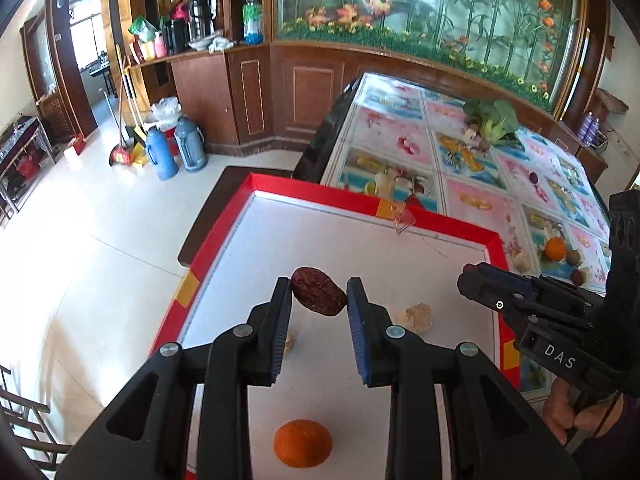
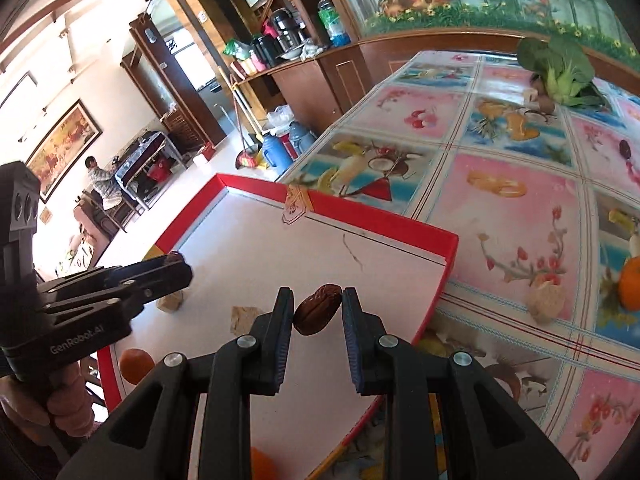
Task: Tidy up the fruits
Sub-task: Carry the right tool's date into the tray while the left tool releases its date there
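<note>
Both grippers sit over the red-rimmed tray (image 1: 400, 208): a dried date (image 1: 318, 296) is pinched crosswise in the left gripper (image 1: 319, 294), another date (image 2: 318, 310) in the right gripper (image 2: 317, 308). More fruit is left farther right on the tabletop (image 2: 520, 208).

White letters "DAS" sit on the right gripper (image 1: 472, 276) body in the left wrist view; "GenRobot.AI" sits on the left gripper (image 2: 178, 266) body in the right wrist view.
</note>
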`<state>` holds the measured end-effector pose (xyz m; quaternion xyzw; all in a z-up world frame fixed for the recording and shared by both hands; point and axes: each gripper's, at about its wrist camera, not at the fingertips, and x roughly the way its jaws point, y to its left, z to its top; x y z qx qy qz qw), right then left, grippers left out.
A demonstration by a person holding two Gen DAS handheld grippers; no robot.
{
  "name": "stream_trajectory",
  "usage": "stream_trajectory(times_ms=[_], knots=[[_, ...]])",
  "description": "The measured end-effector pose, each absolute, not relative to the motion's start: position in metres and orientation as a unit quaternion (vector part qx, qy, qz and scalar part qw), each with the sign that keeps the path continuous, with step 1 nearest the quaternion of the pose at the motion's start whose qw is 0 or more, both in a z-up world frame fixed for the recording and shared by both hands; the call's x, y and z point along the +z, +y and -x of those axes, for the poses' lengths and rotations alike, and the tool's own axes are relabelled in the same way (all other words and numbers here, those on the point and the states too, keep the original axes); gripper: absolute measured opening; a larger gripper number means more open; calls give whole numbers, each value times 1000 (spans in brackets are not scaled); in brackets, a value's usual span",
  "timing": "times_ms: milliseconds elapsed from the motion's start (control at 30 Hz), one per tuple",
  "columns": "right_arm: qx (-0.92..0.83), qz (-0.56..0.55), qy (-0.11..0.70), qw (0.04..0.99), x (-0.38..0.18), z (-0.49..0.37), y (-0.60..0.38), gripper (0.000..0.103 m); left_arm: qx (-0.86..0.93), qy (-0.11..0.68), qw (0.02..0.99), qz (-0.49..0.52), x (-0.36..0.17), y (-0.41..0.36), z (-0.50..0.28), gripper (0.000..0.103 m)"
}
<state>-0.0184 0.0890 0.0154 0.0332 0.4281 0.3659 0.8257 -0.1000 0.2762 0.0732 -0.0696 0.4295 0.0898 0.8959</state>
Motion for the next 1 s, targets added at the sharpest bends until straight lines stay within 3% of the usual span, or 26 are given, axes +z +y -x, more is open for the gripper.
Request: stream_trajectory(times_ms=[300, 433, 600, 733, 800, 900, 1000], knots=[[378, -10, 427, 822, 12, 21, 95, 26, 86, 461, 881, 59, 55, 260, 82, 30], [391, -18, 421, 818, 17, 22, 90, 46, 96, 474, 874, 52, 47, 256, 76, 30], [389, -37, 406, 826, 28, 22, 74, 48, 111, 488, 864, 49, 40, 253, 72, 31], [382, -42, 391, 836, 37, 22, 60, 48, 128, 492, 860, 49, 40, 251, 76, 48], [378, -51, 386, 840, 41, 21, 49, 48, 132, 491, 860, 49, 42, 249, 77, 52], [360, -62, 377, 851, 46, 17, 28, 48, 142, 490, 858, 53, 45, 246, 82, 68], [337, -75, 370, 862, 47, 11, 1, 48, 142, 488, 859, 58, 50, 242, 88, 70]])
